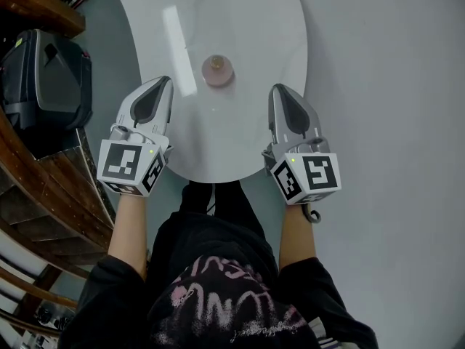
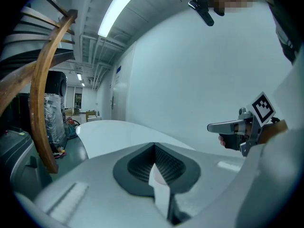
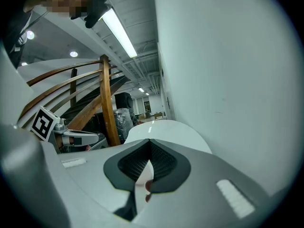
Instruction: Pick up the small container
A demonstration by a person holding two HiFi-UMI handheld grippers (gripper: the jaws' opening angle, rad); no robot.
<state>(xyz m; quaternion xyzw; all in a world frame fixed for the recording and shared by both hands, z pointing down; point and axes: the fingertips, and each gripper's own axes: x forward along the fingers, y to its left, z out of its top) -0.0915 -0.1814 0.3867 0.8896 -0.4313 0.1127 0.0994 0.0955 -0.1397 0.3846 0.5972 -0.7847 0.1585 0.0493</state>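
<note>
Logged the small container, a round pinkish pot, upright on the white table at 12 o'clock from the person and clear of both grippers. The left gripper was over the near part of the table, its tip pointing to 12 o'clock, with the container at about 2 o'clock from that tip. The right gripper was over the table's near right edge, with the container at about 10 o'clock from its tip. In the left gripper view the 2 jaws of the left gripper met at the tip, pads together, with nothing clamped. The right gripper view showed the same for the right gripper: jaws together, empty. A small reddish patch showed through the slit below the pads, and I could not tell what it was. I could not tell whether either gripper touched the tabletop. A curved wooden railing ran along 9 o'clock, with a black case beyond it at about 10 o'clock.
</note>
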